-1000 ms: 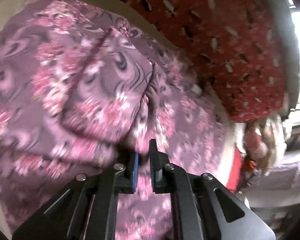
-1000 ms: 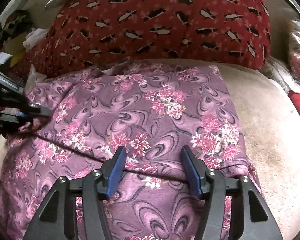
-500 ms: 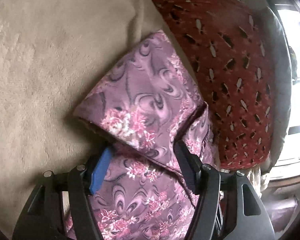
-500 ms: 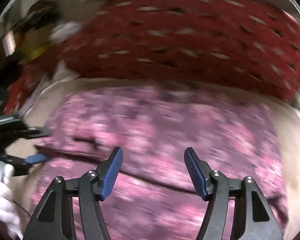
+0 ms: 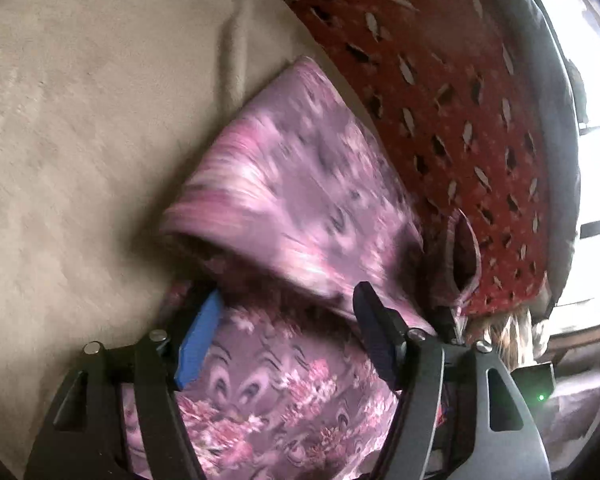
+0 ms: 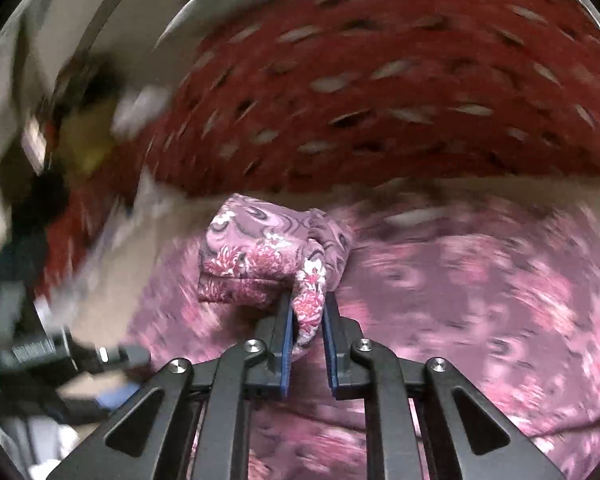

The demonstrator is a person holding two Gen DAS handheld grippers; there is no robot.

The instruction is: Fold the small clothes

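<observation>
Floral garment (image 5: 300, 208): purple and pink, lying on my beige blanket (image 5: 80, 120), centre to lower middle of the left wrist view, a folded flap raised over a lower layer; its far edge sits against the red patterned pillow (image 5: 440, 100) at upper right; blurred in places.

Left gripper (image 5: 288, 332): lower centre of its own view; jaws apart and opening; I see the garment's lower layer between the fingers, the pads not pressing on it; blue pad (image 5: 198, 344) at lower left.

Right gripper (image 6: 306, 320): lower centre of the right wrist view; jaws closing, clamped on a bunched fold of the garment (image 6: 276, 256), which stands up just above the fingertips; the rest of the cloth spreads blurred to the right and below.

Red pillow (image 6: 380, 100): across the top of the right view.

Left gripper (image 6: 100, 360): seen again at lower left, blurred.
</observation>
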